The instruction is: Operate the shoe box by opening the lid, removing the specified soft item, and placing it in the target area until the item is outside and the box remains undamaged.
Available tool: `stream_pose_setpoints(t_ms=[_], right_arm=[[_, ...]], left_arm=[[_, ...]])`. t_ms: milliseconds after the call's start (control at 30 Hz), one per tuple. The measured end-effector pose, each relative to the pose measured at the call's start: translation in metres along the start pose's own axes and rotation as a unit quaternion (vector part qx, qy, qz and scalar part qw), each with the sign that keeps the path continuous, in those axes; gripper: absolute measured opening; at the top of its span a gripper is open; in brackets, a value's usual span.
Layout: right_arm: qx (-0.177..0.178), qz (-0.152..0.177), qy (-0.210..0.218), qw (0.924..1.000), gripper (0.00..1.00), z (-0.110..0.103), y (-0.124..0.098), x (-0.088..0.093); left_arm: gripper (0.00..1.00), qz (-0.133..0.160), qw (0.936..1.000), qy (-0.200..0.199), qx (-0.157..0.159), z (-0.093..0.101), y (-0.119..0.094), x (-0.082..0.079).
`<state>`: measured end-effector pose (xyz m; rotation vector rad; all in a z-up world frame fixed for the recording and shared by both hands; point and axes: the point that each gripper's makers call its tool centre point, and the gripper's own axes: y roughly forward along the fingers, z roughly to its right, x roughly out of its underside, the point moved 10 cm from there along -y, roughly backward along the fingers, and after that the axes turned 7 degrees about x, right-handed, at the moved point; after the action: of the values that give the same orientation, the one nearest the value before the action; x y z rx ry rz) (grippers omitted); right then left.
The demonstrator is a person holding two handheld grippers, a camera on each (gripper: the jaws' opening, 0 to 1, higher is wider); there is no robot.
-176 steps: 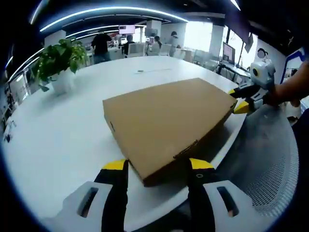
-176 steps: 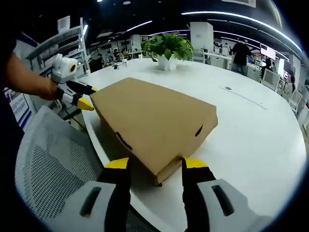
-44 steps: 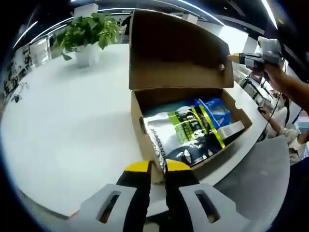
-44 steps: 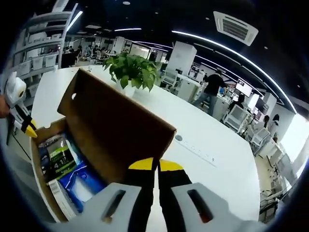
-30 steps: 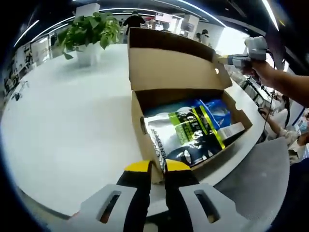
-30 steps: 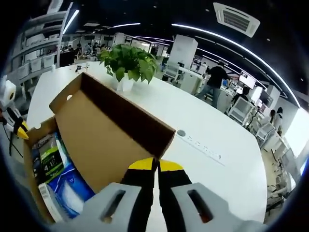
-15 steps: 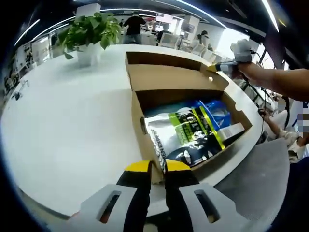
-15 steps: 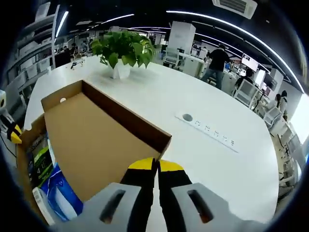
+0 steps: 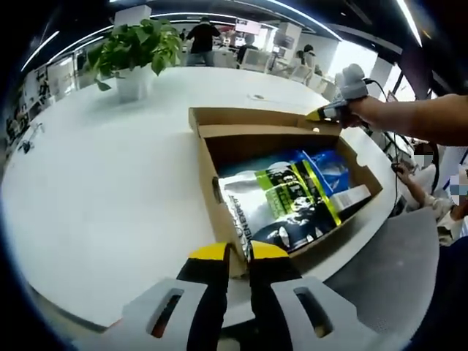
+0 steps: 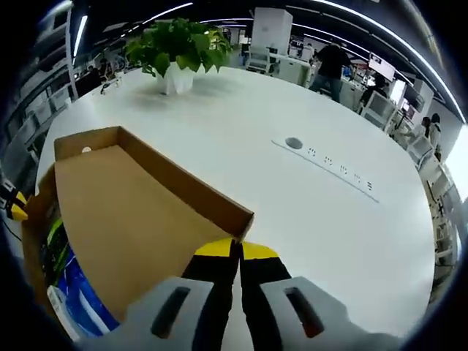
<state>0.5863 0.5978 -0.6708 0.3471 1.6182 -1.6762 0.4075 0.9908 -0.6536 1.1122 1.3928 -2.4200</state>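
Observation:
The brown cardboard shoe box (image 9: 211,213) lies open on the white table. Its lid (image 9: 252,118) is swung back almost flat behind it. Inside lie a green, white and black soft packet (image 9: 285,201), a blue packet (image 9: 327,164) and a white strip (image 9: 352,196). My left gripper (image 9: 234,252) is shut on the box's near wall. My right gripper (image 10: 235,250) is shut on the lid's free edge; the lid's inner face (image 10: 124,219) spreads out in front of it. In the left gripper view a hand holds the right gripper (image 9: 327,112) at the lid's far corner. The left gripper (image 10: 13,208) peeks in at the right gripper view's left edge.
A potted green plant (image 9: 134,48) (image 10: 178,45) stands on the far part of the round white table (image 9: 95,183). A socket strip (image 10: 338,172) is set into the tabletop. A grey mesh chair (image 9: 409,281) stands by the table's edge. People stand in the office behind.
The lid has swung from upright to almost flat behind the box, with my right gripper shut on its edge and carrying it down. My left gripper has stayed on the near wall.

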Motion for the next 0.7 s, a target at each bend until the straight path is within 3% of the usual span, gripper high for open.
stream_pose_setpoints(t_ms=[267, 367, 567, 700], right_arm=[[0.000, -0.003, 0.005, 1.0000, 0.03, 0.000, -0.001, 0.000], [0.005, 0.016, -0.009, 0.9998, 0.06, -0.001, -0.006, -0.003], [0.013, 0.054, -0.005, 0.9984, 0.22, 0.000, -0.027, -0.009], [0.009, 0.082, 0.006, 0.9966, 0.22, -0.006, -0.052, -0.010]], left_arm=[[0.07, -0.003, 1.0000, 0.003, -0.002, 0.001, 0.000, -0.001], [0.07, -0.002, 1.0000, -0.001, -0.002, 0.001, 0.000, 0.000], [0.08, 0.002, 1.0000, -0.002, 0.002, 0.001, 0.000, 0.001], [0.08, 0.003, 1.0000, -0.003, 0.001, 0.001, -0.001, 0.000]])
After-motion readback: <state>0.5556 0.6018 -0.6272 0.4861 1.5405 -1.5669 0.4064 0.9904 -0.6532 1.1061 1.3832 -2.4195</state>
